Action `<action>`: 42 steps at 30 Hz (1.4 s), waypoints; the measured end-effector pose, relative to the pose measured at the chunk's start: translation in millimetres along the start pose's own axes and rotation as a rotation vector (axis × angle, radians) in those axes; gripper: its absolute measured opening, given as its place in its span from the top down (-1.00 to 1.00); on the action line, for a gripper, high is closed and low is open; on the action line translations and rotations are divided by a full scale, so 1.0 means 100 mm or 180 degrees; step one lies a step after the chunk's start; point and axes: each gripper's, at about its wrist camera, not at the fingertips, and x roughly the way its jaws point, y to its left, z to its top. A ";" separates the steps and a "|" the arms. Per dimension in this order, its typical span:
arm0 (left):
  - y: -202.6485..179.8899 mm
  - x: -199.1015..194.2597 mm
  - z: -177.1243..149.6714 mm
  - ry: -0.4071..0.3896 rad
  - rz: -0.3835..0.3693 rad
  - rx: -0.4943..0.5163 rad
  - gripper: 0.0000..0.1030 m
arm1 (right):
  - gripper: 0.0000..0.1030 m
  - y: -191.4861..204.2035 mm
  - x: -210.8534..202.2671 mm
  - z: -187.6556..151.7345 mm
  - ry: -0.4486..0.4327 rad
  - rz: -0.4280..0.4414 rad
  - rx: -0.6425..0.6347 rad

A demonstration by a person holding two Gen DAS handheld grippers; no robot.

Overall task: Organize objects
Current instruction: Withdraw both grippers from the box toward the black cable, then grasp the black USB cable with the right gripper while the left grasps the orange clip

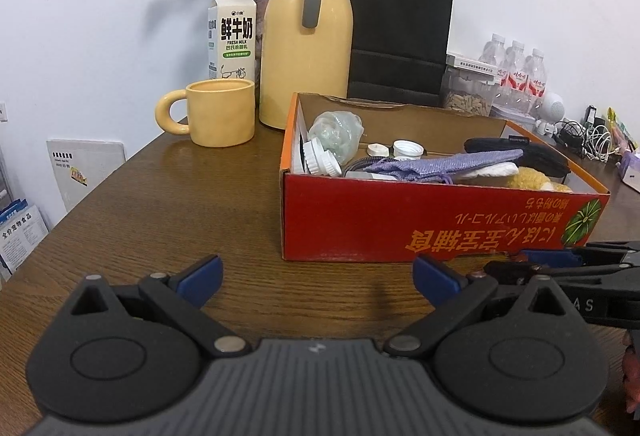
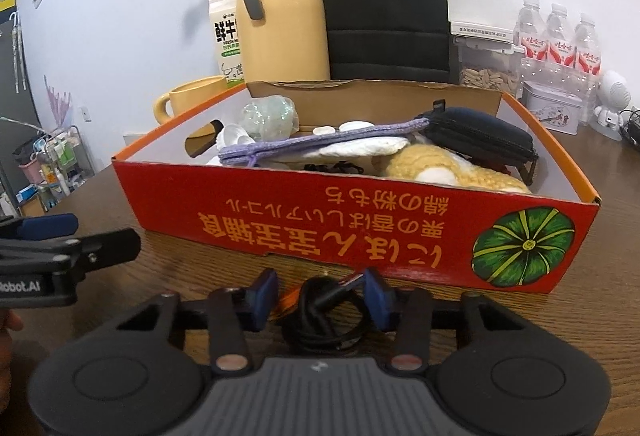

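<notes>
A red cardboard box with an orange rim stands on the brown wooden table. It holds a purple pouch, a black zip case, a yellow plush, white caps and a crumpled plastic bag. In front of the box lies a coiled black cable. My right gripper has its blue pads closed against both sides of the coil. My left gripper hovers open over bare table left of the box, with nothing between its fingers. The right gripper shows at the left view's right edge.
Behind the box stand a yellow thermos jug, a yellow mug, a milk carton, a black paper bag, dried flowers, a seed jar, water bottles and a white tin. Cables lie at the far right.
</notes>
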 end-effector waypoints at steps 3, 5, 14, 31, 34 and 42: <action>-0.01 0.02 -0.01 0.0022 0.0013 0.0003 -1.00 | 0.50 -0.01 -0.03 -0.01 -0.0030 0.0029 0.0007; -0.01 0.04 -0.01 0.0050 0.0027 0.0004 -1.00 | 0.48 -0.01 -0.04 -0.01 -0.0060 0.0021 0.0014; 0.00 0.05 -0.03 0.0066 0.0059 0.0006 -1.00 | -0.38 -0.02 -0.17 -0.10 -0.0027 0.0008 -0.0103; -0.05 0.13 -0.04 0.0145 0.0118 0.0060 -1.00 | 0.26 -0.15 -0.37 -0.17 -0.0168 0.0132 -0.0167; -0.09 0.13 -0.04 0.0142 0.0149 0.0110 -1.00 | 0.26 -0.22 -0.43 -0.16 -0.0254 0.0091 -0.0124; -0.54 0.18 -0.04 0.0199 -0.0079 0.0247 -1.00 | 0.26 -0.44 -0.56 -0.16 -0.0432 -0.0057 -0.0080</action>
